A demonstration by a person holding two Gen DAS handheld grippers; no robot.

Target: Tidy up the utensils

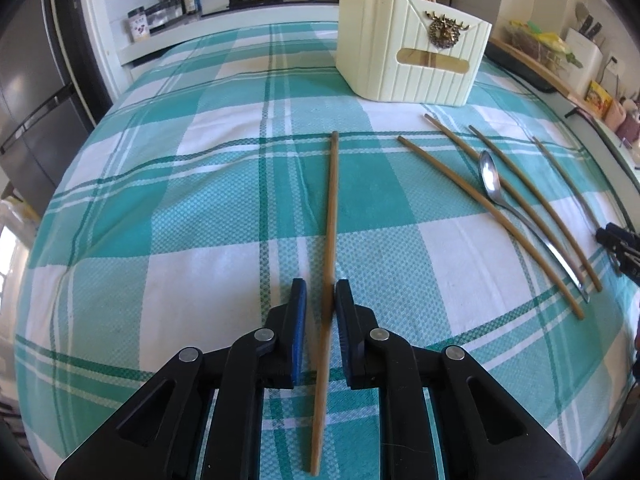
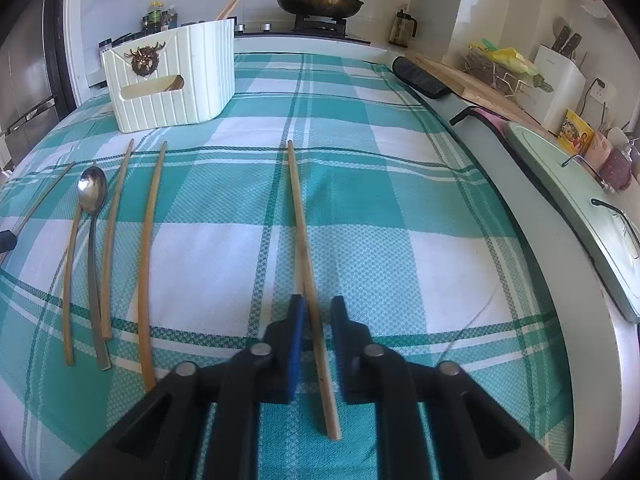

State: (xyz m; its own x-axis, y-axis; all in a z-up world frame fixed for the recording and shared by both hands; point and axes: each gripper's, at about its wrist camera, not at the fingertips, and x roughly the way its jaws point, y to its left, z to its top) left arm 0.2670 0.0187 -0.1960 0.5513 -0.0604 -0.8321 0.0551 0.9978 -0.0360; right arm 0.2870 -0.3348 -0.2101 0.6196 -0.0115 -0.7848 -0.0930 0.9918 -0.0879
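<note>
- Left hand-held gripper (image 1: 320, 300) straddles a long tan bamboo chopstick (image 1: 330, 232) near its close end. Its blue-padded jaws stand narrowly apart: the right pad touches the stick, the left pad shows a gap, so the grip does not look firm yet.
- Right hand-held gripper (image 2: 318, 316) straddles a second tan bamboo chopstick (image 2: 304, 240), which lies against the left blue pad with clear space to the other jaw. It is open around the stick, not clamped.
- Both sticks lie on the teal-and-white checked cloth (image 1: 160, 200) covering the bench, towards its near edge and pointing at the far edge.
- A cream ribbed plastic holder with a brass deer emblem (image 1: 412, 60) stands near the far edge; it is the likely destination.
- Between the two grippers lie three more tan chopsticks and a steel spoon (image 1: 490, 178) in a loose row, with another thin utensil beside them.
- To do this step well: centre each stick between the pads, close squarely until both pads bear on it, then lift level.
- A grip this near the end may let the far tip droop or swing, so lift slowly and keep clear of the neighbouring row.
</note>
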